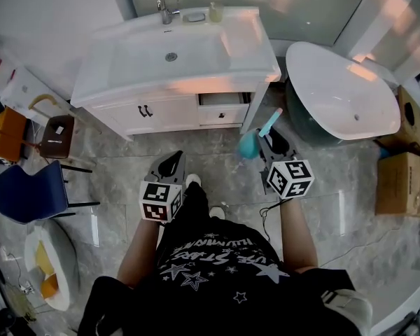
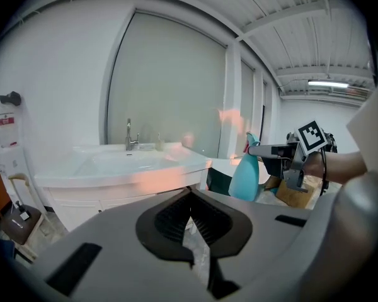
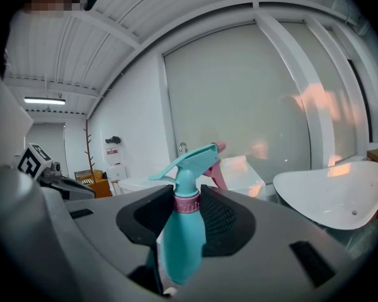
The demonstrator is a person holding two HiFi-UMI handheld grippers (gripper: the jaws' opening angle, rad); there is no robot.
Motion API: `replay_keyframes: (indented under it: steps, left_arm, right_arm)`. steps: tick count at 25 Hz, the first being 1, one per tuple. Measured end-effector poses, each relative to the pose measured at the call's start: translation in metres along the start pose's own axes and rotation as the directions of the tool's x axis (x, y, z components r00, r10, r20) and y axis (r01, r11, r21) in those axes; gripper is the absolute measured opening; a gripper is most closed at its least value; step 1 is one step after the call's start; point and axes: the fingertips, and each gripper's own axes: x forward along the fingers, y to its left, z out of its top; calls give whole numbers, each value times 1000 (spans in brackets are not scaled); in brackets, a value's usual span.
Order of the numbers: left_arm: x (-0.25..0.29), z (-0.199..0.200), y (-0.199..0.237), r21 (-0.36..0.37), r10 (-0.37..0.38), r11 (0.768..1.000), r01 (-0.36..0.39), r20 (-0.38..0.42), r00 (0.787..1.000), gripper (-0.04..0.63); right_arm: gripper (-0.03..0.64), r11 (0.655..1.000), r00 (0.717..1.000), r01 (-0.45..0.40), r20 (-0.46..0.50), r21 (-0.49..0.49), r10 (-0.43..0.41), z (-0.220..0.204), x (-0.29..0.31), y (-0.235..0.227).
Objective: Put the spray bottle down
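Two tongs logged | right tongs are pinched on the neck of the spray bottle, which is held in the air short of the sink worktop | left tongs are pressed together, empty | bottle not yet set down; placing is judged left to do.

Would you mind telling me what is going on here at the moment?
A person stands facing a white vanity sink, with a gripper in each hand. The right gripper is clamped on the neck of a teal spray bottle, which hangs roughly upright in the air and has not been set down. The left gripper is shut and holds nothing. A white tub stands to the right.
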Motion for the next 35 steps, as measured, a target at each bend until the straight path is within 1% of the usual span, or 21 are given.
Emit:
replay_keyframes:
  steps: [5, 10, 16, 24, 29, 35]
  left_arm:
    - [36, 16, 7, 15, -27, 1000, 27, -2, 1000, 15]
    - [89, 35, 22, 15, -63, 998, 63, -9, 998, 15]
    - [169, 65, 41, 27, -133, 991, 133, -25, 991, 15]
    - [267, 120, 72, 49, -210, 976, 212, -39, 977, 15]
    - [316, 147, 92, 60, -237, 969, 239, -47, 970, 15]
    - [356, 155, 107, 56, -253, 965, 257, -76, 965, 15]
  right_arm:
    - [146, 1000, 1000, 26, -7, 10, -26, 3, 20, -23]
    - [144, 998, 998, 62, -17, 8, -62, 13, 55, -53]
    - [146, 992, 992, 126, -10, 2, -126, 38, 111, -100]
    - [145, 978, 978, 209, 1, 6, -209, 78, 190, -159]
    - [144, 966, 966, 257, 25, 17, -257, 99, 236, -195]
    - [144, 959, 959, 282, 30, 33, -283, 103, 285, -225]
